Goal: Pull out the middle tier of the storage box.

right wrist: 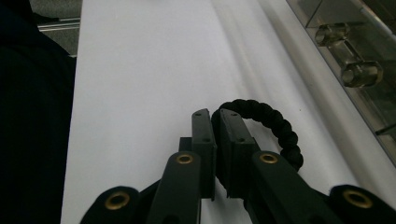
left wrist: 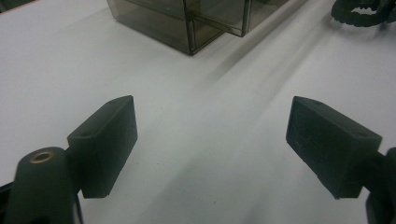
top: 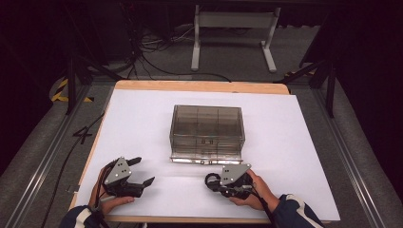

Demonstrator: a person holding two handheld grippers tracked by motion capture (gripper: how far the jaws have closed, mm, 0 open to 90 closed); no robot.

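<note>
A smoky see-through box (top: 207, 130) with several compartments stands in the middle of the white-covered table (top: 142, 118). Its corner shows in the left gripper view (left wrist: 187, 21), and its front with a clear handle (right wrist: 359, 72) in the right gripper view. My right gripper (right wrist: 215, 114) is shut on a black braided loop (right wrist: 275, 123), pinching one side of it low over the sheet. From above, that gripper (top: 212, 183) sits just in front of the box. My left gripper (left wrist: 210, 121) stands open with nothing between its fingers, at the front left (top: 145, 171). The loop (left wrist: 357, 18) lies off to its right.
Wooden table edges (top: 199, 86) frame the white sheet. Beyond the far edge are cables and a white table stand (top: 233, 33) on the grey floor. Dark frame posts (top: 71, 80) flank both sides. Bare sheet lies left and right of the box.
</note>
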